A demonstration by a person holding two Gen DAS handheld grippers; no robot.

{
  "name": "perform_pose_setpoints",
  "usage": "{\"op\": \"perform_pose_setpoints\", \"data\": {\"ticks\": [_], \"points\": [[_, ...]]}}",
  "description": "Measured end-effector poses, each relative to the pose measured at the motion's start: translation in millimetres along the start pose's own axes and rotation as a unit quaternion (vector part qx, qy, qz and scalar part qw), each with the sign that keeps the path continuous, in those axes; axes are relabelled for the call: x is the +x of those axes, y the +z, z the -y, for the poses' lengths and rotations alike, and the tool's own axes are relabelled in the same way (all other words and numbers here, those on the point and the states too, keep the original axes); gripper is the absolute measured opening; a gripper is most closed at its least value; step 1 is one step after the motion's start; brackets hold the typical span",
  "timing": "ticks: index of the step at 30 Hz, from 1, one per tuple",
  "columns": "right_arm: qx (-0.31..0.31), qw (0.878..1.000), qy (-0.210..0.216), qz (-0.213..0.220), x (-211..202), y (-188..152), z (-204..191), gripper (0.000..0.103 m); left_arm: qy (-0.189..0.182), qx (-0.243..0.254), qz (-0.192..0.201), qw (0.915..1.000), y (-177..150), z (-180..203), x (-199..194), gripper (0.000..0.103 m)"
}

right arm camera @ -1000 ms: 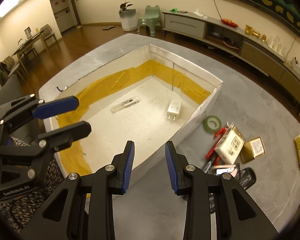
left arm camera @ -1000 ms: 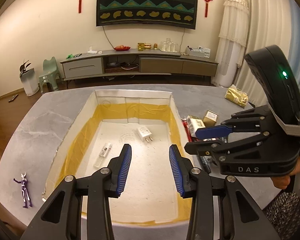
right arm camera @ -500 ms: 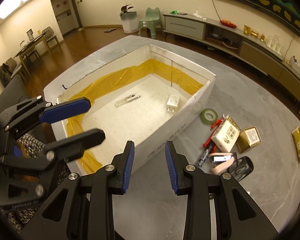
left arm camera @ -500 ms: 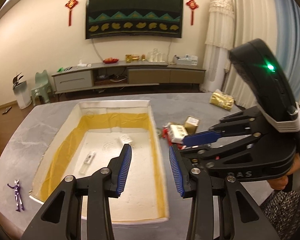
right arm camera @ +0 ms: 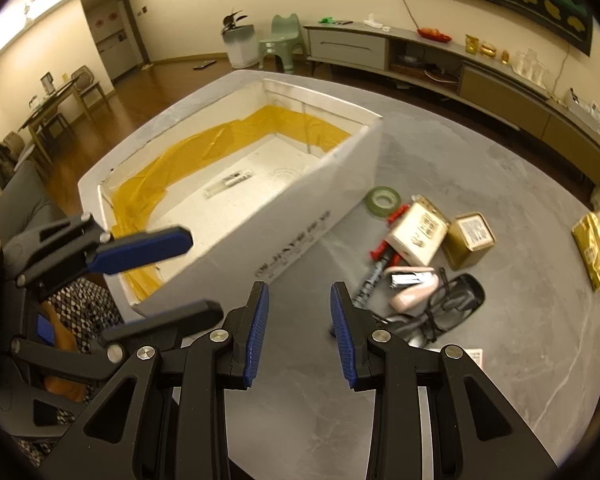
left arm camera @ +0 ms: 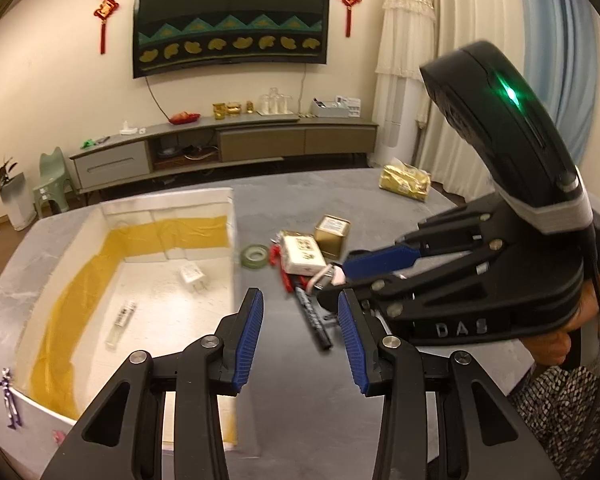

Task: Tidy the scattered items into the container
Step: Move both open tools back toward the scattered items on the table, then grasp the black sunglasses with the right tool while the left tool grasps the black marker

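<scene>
Both the left gripper (left arm camera: 300,336) and right gripper (right arm camera: 298,330) gape wide, holding nothing. The scattered pile's pink stapler (right arm camera: 414,286) lies at two o'clock; white foam box (right arm camera: 300,216) at eleven.

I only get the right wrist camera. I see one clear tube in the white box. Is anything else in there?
Observer: Yes. A white charger plug lies on the floor of the box, apart from the clear tube. The box's near wall hides it from your camera.
Operator: Oh! So is everything that's left to tidy on my side of the box?
Observer: Not quite. A small purple figurine is on the table outside the box, along the opposite wall, where your camera cannot see.
</scene>
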State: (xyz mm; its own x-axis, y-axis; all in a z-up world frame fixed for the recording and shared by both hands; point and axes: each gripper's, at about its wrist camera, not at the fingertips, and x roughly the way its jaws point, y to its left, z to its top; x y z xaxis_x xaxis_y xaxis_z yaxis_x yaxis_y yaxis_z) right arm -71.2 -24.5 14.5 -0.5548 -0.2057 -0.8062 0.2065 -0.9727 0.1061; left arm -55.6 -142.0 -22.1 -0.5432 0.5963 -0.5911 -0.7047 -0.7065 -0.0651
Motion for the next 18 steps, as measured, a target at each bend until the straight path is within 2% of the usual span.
{"op": "perform_pose_setpoints", "data": {"ticks": [8,10,13,15,18], "points": [[0.042,0.998,-0.047,0.005,-6.1,-18.6,51.2,0.039,-0.022,-0.001,-0.040,0.9989,-3.1,21.6,41.8,0.041],[0.060,0.997,-0.051,0.002,-3.5,-25.9,67.5,0.040,-0.026,-0.012,-0.052,0.9982,-3.7,22.9,53.6,0.041],[0.081,0.995,-0.058,-0.007,2.2,-34.4,87.7,0.040,-0.022,-0.025,-0.066,0.9973,-4.9,22.1,70.5,0.049],[0.095,0.993,-0.062,-0.014,8.1,-39.4,99.7,0.041,-0.025,-0.034,-0.074,0.9963,-6.0,21.0,81.3,0.049],[0.131,0.990,-0.048,-0.020,20.3,-50.0,121.7,0.047,-0.019,-0.031,-0.082,0.9960,-8.9,22.7,95.8,0.050]]}}
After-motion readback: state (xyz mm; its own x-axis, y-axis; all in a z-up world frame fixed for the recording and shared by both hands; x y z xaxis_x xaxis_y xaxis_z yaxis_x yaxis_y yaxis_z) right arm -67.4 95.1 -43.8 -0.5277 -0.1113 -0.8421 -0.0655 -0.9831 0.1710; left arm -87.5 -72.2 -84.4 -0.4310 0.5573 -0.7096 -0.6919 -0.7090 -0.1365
